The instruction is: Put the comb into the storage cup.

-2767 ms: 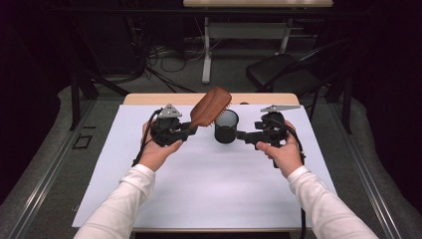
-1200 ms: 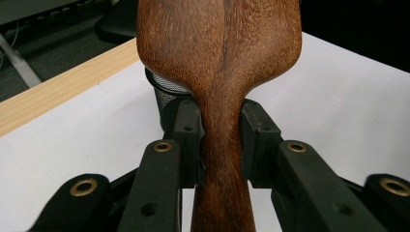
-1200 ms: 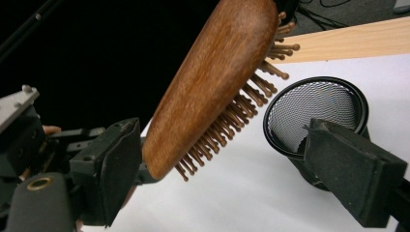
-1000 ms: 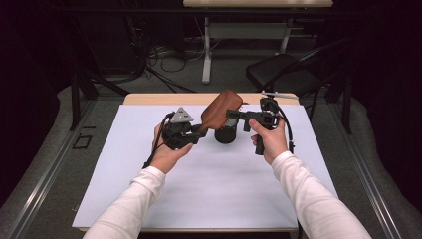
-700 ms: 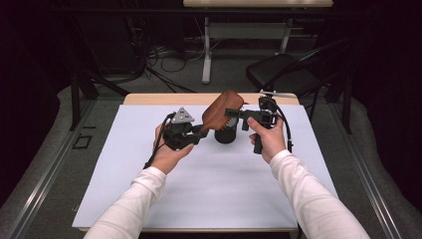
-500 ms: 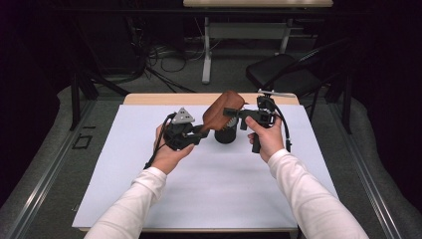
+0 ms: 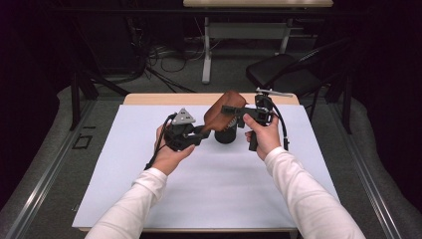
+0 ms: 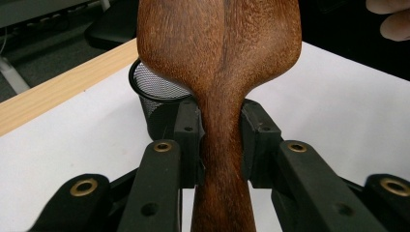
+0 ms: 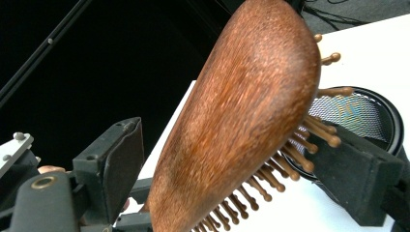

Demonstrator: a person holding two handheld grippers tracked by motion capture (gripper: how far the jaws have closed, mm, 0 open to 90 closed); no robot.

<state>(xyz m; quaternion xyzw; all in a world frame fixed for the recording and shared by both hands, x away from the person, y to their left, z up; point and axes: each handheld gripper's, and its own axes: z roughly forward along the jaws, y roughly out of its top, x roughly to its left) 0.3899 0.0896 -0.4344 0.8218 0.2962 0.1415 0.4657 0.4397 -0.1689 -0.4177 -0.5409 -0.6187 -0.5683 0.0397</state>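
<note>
L hand-held gripper (image 7: 199, 133) is clenched on the narrow neck of a wooden hairbrush (image 7: 222, 112), w/ the jaws pressed against both sides of the handle in the left gripper view, brush head raised above the bench (image 7: 124, 194) and tilted up toward the far side. R hand-held gripper (image 7: 234, 110) has its jaws spread apart around the brush head, one on the smooth back, the other on the bristle side, not closed on it. Black mesh cup (image 7: 226, 135) stands on the white bench just below & behind the brush head, btwn the two hands.
</note>
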